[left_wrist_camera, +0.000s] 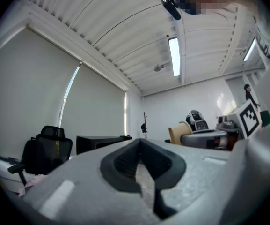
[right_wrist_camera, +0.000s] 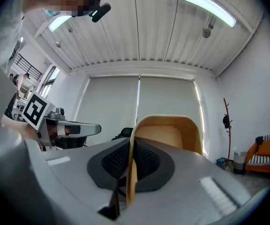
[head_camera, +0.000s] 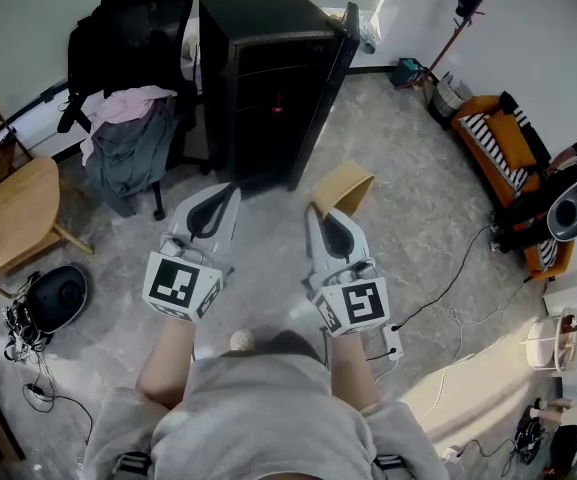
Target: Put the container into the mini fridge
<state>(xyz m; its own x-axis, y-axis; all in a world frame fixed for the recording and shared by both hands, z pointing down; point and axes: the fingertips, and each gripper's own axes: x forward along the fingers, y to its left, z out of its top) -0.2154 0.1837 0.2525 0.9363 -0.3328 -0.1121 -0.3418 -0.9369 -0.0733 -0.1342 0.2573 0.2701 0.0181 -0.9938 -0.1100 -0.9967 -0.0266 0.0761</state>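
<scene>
R gripper [head_camera: 315, 212] clamped on thin wall of tan container [head_camera: 348, 186], held above floor [head_camera: 268, 253], well short of black mini fridge [head_camera: 258, 78] w/ door [head_camera: 326, 88] open. L gripper [head_camera: 228, 196] pressed together, nothing between, beside R, apart.

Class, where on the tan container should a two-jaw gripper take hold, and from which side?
On the container, the thin rim wall, from the open mouth: one jaw inside, one outside, as the right gripper has it. The body looks too wide to span.
</scene>
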